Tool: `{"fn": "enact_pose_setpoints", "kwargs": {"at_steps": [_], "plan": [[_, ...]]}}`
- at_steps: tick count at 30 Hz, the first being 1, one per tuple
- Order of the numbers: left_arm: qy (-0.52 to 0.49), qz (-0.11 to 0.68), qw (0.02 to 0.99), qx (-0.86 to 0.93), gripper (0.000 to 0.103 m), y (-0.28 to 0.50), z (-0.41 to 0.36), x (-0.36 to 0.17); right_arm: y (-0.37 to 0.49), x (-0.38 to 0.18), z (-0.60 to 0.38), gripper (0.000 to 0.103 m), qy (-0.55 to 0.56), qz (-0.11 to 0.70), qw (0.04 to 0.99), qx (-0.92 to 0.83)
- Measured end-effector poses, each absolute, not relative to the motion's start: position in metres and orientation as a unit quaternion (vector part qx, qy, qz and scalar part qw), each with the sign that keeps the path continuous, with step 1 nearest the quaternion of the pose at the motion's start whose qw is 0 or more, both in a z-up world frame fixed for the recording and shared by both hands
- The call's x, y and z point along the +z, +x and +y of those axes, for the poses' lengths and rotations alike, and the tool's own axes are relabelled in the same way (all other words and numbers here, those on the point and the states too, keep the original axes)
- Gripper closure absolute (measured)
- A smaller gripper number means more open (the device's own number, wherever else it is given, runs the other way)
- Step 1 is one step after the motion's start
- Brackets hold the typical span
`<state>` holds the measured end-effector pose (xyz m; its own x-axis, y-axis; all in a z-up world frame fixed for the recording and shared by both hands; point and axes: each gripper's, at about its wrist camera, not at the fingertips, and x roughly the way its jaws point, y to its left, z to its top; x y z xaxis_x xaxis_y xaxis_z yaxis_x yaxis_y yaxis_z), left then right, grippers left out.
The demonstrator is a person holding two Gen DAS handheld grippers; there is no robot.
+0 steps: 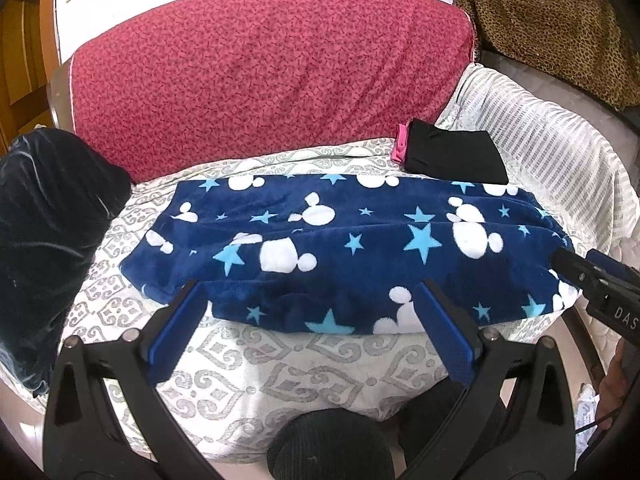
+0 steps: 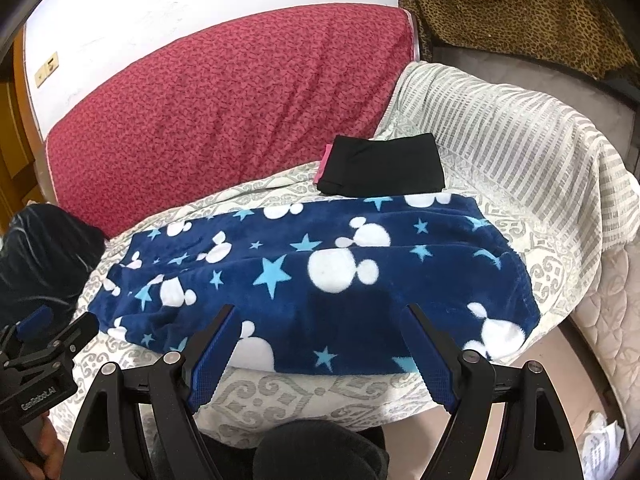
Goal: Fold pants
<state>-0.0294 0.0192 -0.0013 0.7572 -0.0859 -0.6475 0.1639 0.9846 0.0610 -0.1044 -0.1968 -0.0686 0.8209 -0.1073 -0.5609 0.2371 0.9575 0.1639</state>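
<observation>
The navy fleece pants [image 1: 344,252] with white mouse heads and light blue stars lie folded lengthwise across the patterned bed cover; they also show in the right wrist view [image 2: 320,280]. My left gripper [image 1: 312,296] is open and empty, hovering over the pants' near edge toward their left half. My right gripper [image 2: 320,322] is open and empty over the near edge toward the right half. The right gripper's body shows at the right of the left wrist view [image 1: 596,284], and the left gripper's body at the lower left of the right wrist view [image 2: 44,352].
A folded black garment with a pink edge [image 1: 452,156] lies behind the pants. A red patterned backrest [image 1: 260,72] stands at the back. A dark velvet bundle [image 1: 44,232] sits at the left, a striped cloth [image 1: 560,152] at the right. The bed edge [image 2: 304,412] is just below my grippers.
</observation>
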Motion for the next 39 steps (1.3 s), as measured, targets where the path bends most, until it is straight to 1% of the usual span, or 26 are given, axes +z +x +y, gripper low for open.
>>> {"fn": "enact_pose_setpoints", "kwargs": {"at_steps": [30, 35, 39], "plan": [[0.060, 0.348, 0.933, -0.071, 0.001, -0.022, 0.020, -0.006, -0.097, -0.077, -0.194, 0.020, 0.118, 0.301, 0.942, -0.092], [0.060, 0.352, 0.931, -0.071, 0.001, -0.019, 0.022, -0.010, -0.094, -0.081, -0.196, 0.024, 0.125, 0.309, 0.938, -0.092], [0.059, 0.354, 0.931, -0.073, 0.001, -0.016, 0.022, -0.012, -0.094, -0.082, -0.196, 0.024, 0.125, 0.309, 0.938, -0.094]]}}
